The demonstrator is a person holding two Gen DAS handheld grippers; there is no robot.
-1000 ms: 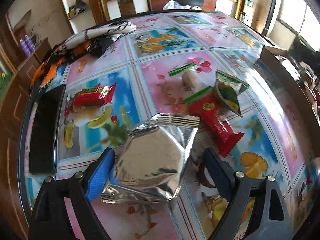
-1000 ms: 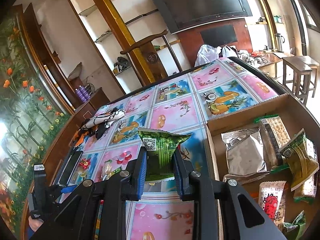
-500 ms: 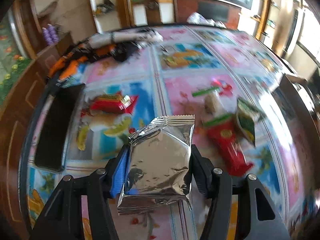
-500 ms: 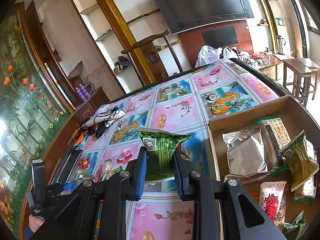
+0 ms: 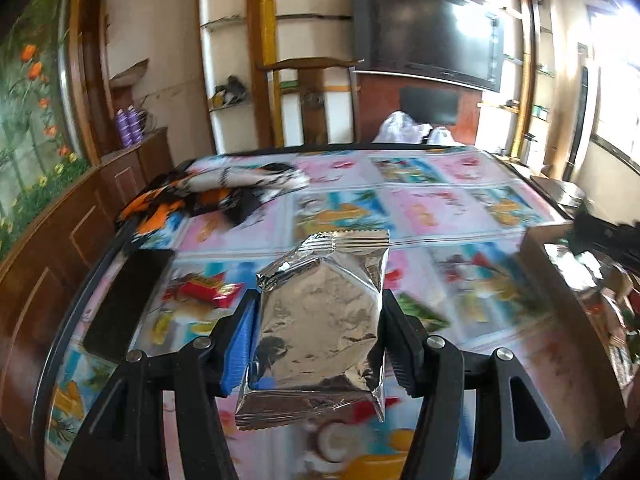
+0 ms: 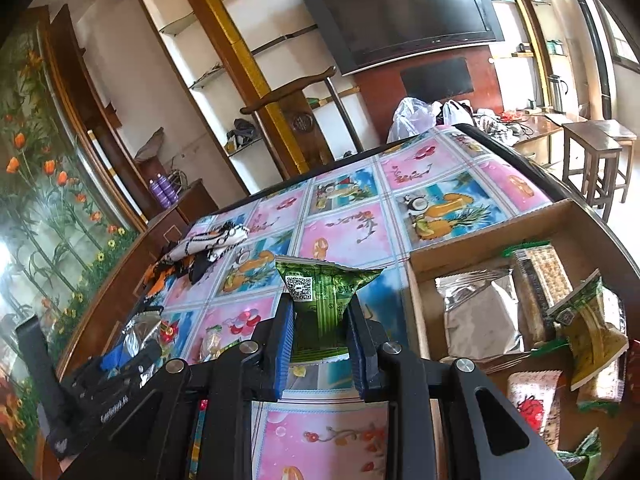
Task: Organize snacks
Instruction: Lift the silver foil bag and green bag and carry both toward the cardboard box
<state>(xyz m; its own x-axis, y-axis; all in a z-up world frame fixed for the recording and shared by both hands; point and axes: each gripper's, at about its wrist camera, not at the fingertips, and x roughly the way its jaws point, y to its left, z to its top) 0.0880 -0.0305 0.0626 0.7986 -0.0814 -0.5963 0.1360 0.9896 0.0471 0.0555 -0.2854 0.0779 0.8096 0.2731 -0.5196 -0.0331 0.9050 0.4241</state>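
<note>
My left tongs squeeze a shiny silver snack bag by its two sides. I hold it there so the puffy middle does not get squashed. The bag is up off the counter, so it will not drag over the other snacks.

My right tongs are clamped tight on a green snack packet. It sticks up with its code square facing me. I hold it low down, just beside the cardboard box, so the trip in is short.

The box sits on the right of the counter. It already has snacks in it, like another silver bag. I think both of my snacks should go there.

A red snack still lies on the counter, next to a black phone. A folded cloth lies far back.
</note>
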